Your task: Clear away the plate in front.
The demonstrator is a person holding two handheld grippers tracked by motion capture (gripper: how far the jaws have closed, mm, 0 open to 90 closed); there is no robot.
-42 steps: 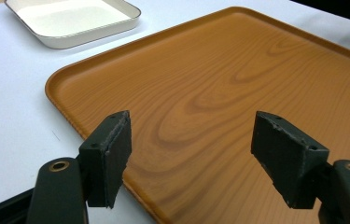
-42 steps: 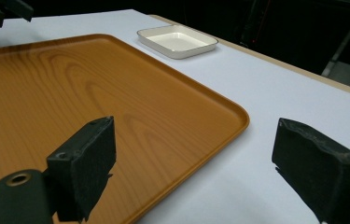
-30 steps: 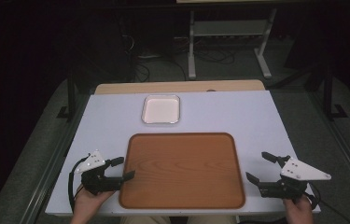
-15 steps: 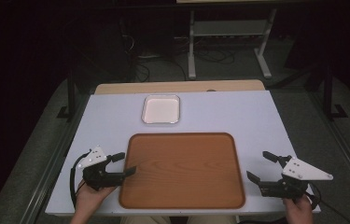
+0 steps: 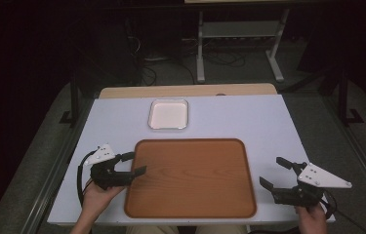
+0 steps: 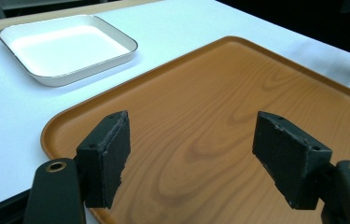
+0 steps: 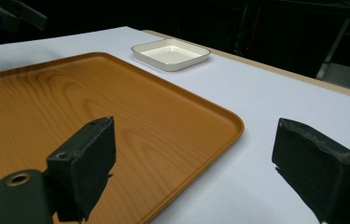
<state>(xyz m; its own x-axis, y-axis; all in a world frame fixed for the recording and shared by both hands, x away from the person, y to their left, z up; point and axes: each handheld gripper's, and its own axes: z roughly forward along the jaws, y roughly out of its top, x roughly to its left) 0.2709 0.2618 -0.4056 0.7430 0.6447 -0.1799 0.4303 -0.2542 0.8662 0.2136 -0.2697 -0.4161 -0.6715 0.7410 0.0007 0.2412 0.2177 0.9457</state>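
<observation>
A brown wooden tray [image 5: 190, 178] lies empty at the near middle of the white table [image 5: 249, 122]. My left gripper [image 5: 139, 162] is open, held by a hand at the tray's left edge, with its lower fingertip just over the rim. Its own view shows both black pads [image 6: 109, 154] apart above the tray [image 6: 219, 107], with nothing between them. My right gripper [image 5: 270, 170] is open too, just right of the tray's near right corner. In its view the jaws [image 7: 200, 168] straddle the tray's [image 7: 93, 107] corner and bare table.
An empty white square dish [image 5: 169, 113] sits beyond the tray, also seen as the dish [image 6: 65, 46] and the dish [image 7: 170, 53]. A wooden strip [image 5: 185, 91] borders the table's far edge. Past it are a dark floor, cables and a metal stand [image 5: 239, 34].
My left gripper has shifted slightly forward and right, bringing its fingertip over the tray's left rim. The right gripper has barely moved.
</observation>
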